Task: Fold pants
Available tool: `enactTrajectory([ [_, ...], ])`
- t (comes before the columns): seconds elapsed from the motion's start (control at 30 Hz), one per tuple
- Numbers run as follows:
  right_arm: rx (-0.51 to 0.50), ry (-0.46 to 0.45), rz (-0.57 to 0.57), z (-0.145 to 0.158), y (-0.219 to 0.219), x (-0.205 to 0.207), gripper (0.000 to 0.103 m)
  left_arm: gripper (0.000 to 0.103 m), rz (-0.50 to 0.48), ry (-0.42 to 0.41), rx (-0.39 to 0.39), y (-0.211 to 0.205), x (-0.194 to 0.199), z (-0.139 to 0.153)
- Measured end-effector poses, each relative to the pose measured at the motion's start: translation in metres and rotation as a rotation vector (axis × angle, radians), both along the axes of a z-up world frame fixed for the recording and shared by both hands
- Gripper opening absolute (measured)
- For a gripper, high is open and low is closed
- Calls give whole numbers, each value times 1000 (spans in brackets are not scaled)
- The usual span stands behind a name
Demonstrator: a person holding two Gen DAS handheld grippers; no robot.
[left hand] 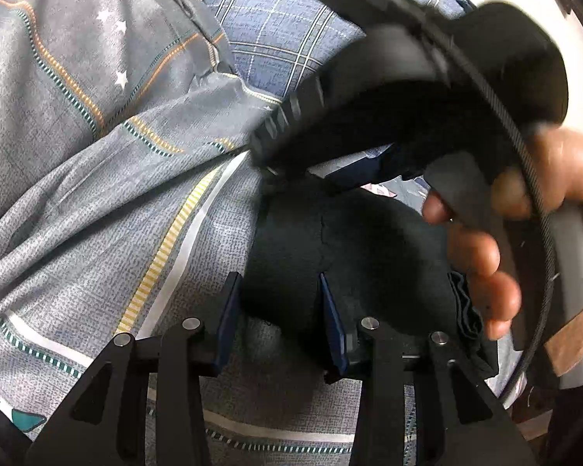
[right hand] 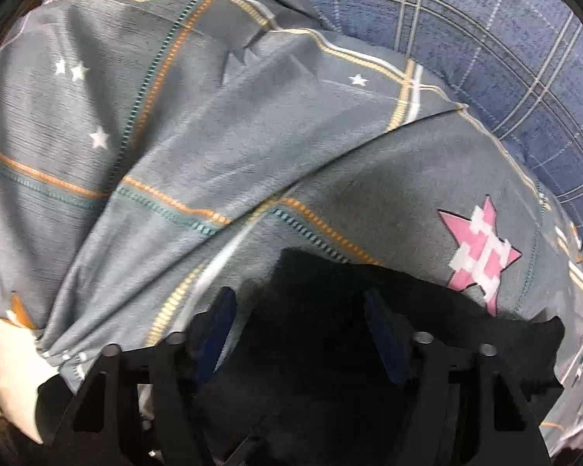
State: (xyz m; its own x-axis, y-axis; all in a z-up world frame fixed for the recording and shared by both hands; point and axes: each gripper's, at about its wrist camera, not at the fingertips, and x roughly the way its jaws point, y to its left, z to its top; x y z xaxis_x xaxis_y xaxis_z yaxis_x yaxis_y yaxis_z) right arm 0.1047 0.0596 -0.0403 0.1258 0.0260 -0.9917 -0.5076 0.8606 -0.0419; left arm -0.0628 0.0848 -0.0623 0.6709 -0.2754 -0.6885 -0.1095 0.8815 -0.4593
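On top of a grey bed sheet (left hand: 97,202) printed with stars and striped bands lie the dark pants (left hand: 353,248), already gathered into a compact bundle, with a blue plaid pillow (left hand: 276,39) beyond.

Going left to right: the left gripper (left hand: 281,322) hangs tilted over the near left edge of the bundle. Its blue pads stand partly apart; the left one sits at the pants' edge over the sheet, the right one over the dark cloth, and I cannot see either pad pressing, so I read it as released. Further right in that view, a hand (left hand: 486,264) holds the other tool, whose body crosses above the pants.

From its own camera, the right gripper (right hand: 299,334) points down at the pants (right hand: 369,330), jaws spread, dark fabric lying below and between them without being pinched. The picture is smeared, so contact is hard to judge.

Risks, as I judge them: with neither tool gripping, the soft bundle could spring open or slump along its layered right edge. A closing left gripper might catch the sheet together with the pants, since its left pad lies on the boundary, and drag the bedding. The two tools are close together and could knock each other, shifting the fold.
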Motion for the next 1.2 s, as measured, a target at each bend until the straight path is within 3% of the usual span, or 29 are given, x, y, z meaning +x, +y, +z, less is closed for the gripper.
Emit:
enactTrajectory([
  [0.03, -15, -17, 12, 0, -1, -2, 39, 38, -5, -16, 4, 0, -1, 2],
  [0.1, 9, -35, 11, 5, -10, -6, 26, 38, -17, -47, 7, 0, -9, 8],
  [0.23, 205, -73, -57, 27, -47, -15, 16, 38, -61, -120, 20, -2, -10, 12],
  [0.33, 379, -112, -125, 44, -91, -25, 15, 38, -141, -198, 8, -14, -17, 22],
  [0.5, 705, -129, -247, 54, -162, -32, 15, 38, -284, -310, 74, -46, -31, 37],
  [0.67, 918, -142, -351, 42, -225, -47, 14, 38, -387, -322, 128, -82, -30, 39],
  [0.97, 1043, -245, -514, 39, -319, -55, 11, 40, -491, -368, 216, -158, -25, 48],
  [1.2, 1068, -263, -708, 17, -402, -53, 2, 47, -738, -331, 173, -214, -54, 34],
])
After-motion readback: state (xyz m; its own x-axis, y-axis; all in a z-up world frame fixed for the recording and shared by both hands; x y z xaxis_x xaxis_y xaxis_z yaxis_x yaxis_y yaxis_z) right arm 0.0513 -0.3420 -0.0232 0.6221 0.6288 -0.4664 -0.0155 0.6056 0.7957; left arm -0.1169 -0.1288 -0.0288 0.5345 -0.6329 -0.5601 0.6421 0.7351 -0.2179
